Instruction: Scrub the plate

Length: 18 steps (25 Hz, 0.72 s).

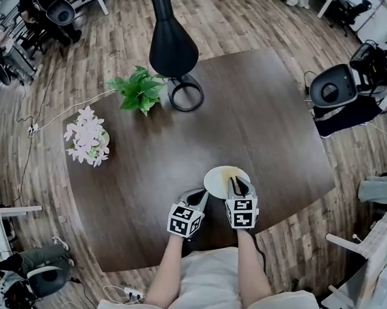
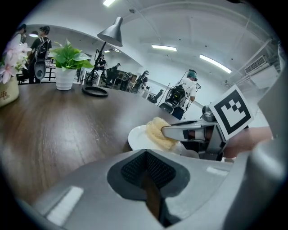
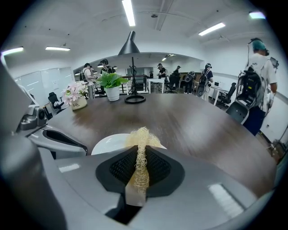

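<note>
A big dark brown bench (image 1: 272, 122) fills most of the head view. A black lamp (image 1: 173, 44) stands at the top of the frame, its ring foot on the bench. Just left of it is a green plant (image 1: 140, 89). Lower down on the left is a pot of pale pink flowers (image 1: 87, 136).

The white plate (image 1: 218, 181) lies on the bench near the bottom middle of the frame, close to the person.

The right tongs (image 1: 239, 183) are over the plate. They are squeezed tight on a yellow scrubber (image 3: 141, 139), which sticks out over the plate.

The left tongs (image 1: 197, 197) are just beside the plate's left edge. They are pressed together with nothing in them.
</note>
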Each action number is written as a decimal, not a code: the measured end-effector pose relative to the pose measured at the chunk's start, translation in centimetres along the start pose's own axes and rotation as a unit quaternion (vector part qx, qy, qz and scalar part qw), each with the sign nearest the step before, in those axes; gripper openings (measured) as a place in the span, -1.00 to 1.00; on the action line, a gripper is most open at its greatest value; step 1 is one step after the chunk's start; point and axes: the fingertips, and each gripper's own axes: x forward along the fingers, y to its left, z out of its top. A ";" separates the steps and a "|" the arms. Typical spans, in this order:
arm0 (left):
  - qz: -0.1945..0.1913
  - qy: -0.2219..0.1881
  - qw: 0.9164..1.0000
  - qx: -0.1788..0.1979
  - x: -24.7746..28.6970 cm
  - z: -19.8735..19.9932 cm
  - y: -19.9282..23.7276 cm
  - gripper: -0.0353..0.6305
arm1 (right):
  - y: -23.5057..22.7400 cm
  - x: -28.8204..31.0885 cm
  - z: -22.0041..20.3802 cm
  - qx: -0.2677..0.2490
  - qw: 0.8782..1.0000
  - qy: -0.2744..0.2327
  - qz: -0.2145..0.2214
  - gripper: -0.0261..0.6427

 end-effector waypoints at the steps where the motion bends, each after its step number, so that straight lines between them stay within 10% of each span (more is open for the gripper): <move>1: 0.001 0.002 1.000 0.004 0.1 -0.1 -0.1 -0.89 | -0.2 -0.1 -0.1 0.001 1.000 0.000 -0.002 -0.72; 18: 0.000 0.011 0.999 0.039 0.2 -0.6 -0.5 -0.89 | -3.3 -2.7 -1.3 0.025 0.998 -0.008 -0.049 -0.72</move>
